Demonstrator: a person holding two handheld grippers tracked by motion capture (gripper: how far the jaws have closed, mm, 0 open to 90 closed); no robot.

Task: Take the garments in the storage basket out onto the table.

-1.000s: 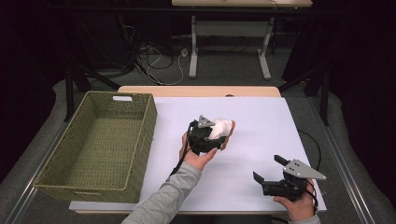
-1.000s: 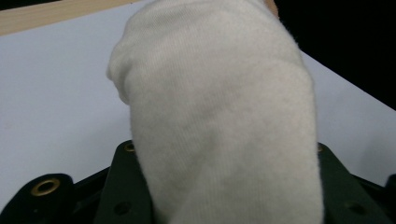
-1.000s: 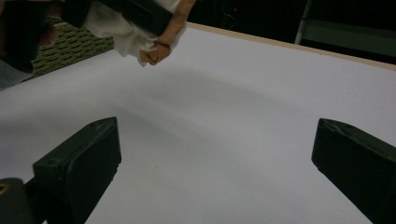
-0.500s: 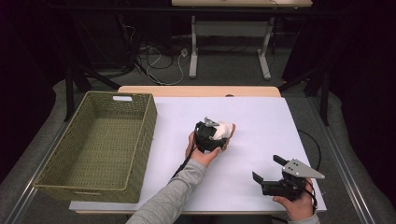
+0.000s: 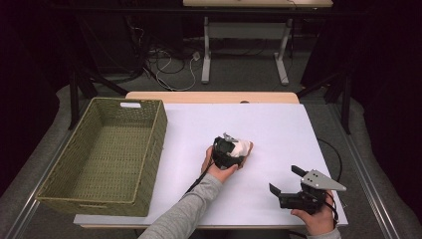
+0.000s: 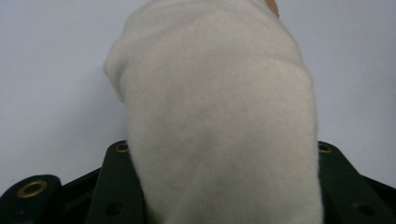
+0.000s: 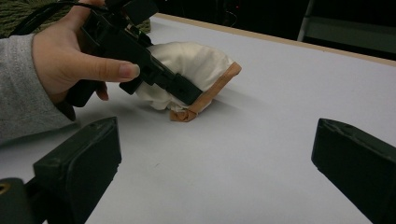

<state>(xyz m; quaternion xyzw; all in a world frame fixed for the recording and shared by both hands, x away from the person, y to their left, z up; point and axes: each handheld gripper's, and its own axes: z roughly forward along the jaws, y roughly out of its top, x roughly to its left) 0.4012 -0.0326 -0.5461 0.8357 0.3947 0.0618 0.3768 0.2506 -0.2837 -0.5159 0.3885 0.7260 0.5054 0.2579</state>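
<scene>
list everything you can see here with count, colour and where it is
cloth bundle: one, cream white with an orange-tan edge, on the white tabletop near its middle, between the left gripper's jaws
basket: one, olive-green woven, on the table's left side, nothing visible inside
table: one, white top with a pale wood far edge
cables: several, white and dark, on the floor beyond the table
frame legs: two, light grey, on the floor beyond the table
left gripper: one, black, held over the bundle, jaws just been opening with the cloth between them
right gripper: one, black with a grey plate, at the table's near right, jaws open on nothing
sleeve: one, grey, on the left arm
</scene>
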